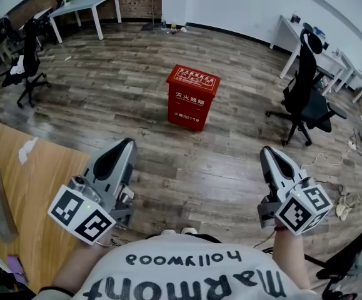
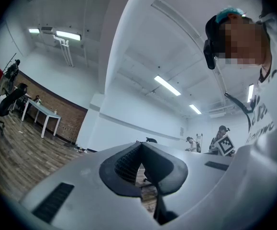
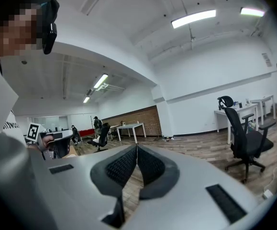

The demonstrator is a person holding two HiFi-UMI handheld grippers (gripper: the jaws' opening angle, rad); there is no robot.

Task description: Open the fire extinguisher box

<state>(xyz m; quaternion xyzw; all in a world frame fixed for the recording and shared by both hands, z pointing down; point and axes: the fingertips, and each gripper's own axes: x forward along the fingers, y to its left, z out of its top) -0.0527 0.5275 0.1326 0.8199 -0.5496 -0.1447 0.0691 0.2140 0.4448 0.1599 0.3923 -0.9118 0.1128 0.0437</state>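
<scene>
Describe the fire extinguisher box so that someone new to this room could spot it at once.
Look at the room's open wood-plank floor. The box stands alone in its middle, lid shut, left of the black office chair. Unlike that chair and the white table by the back wall, it is bright red with white lettering on lid and front.

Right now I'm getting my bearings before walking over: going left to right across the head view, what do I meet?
Wooden table → left gripper, jaws shut and empty → red fire extinguisher box, standing closed on the floor farther off → right gripper, jaws shut and empty.
</scene>
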